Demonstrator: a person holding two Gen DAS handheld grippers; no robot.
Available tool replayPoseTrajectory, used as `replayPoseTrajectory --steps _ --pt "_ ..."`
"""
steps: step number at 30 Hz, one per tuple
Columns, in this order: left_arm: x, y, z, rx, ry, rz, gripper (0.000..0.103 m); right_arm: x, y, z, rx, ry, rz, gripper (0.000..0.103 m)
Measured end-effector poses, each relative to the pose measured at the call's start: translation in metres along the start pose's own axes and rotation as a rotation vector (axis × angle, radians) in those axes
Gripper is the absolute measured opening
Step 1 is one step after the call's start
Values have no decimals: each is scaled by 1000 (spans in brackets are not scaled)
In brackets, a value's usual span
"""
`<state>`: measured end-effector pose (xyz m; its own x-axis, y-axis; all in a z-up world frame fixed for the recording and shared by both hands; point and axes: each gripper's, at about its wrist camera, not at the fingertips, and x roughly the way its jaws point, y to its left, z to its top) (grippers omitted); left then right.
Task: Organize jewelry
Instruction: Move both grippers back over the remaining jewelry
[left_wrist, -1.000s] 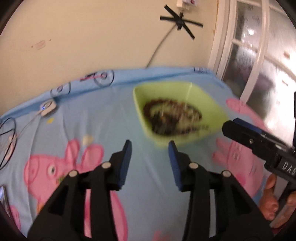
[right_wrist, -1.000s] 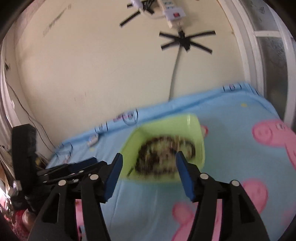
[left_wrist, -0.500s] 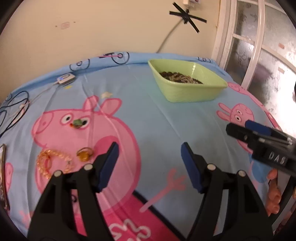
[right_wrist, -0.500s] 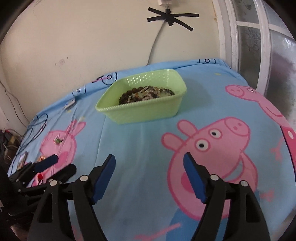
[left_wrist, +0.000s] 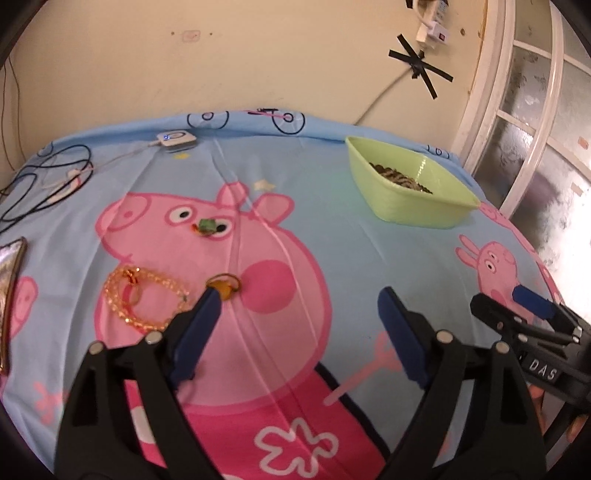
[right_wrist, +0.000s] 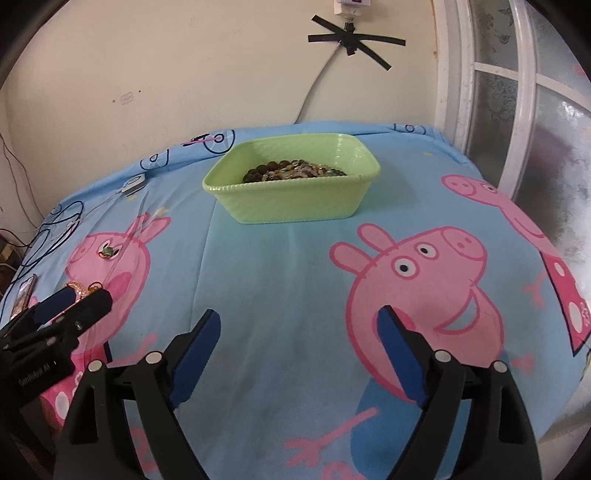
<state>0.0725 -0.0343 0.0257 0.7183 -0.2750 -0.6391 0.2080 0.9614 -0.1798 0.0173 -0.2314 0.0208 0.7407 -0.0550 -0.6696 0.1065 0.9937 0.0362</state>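
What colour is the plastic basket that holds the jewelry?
Light green: the rectangular plastic basket shows best in the right wrist view.

Light-green basket (right_wrist: 291, 206), blue sheet (right_wrist: 280, 280) with pink pigs, gold bracelet (left_wrist: 136, 299), possibly green trinket (left_wrist: 207, 224)

Both wrist views look down along their jaws, sharing the green basket (left_wrist: 410, 199) (right_wrist: 291, 199) beyond.
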Motion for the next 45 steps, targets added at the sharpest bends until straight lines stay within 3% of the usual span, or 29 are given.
replayPoseTrajectory --steps 11,32,45 --pt "1 -14 -2 86 5 56 83 -6 -2 -2 7 -26 -31 68" --pt "8 -14 -1 84 41 50 92 -4 -7 -6 9 -40 -101 68" --pt "6 -16 -2 94 39 71 97 -5 -2 -7 10 -33 -86 68"
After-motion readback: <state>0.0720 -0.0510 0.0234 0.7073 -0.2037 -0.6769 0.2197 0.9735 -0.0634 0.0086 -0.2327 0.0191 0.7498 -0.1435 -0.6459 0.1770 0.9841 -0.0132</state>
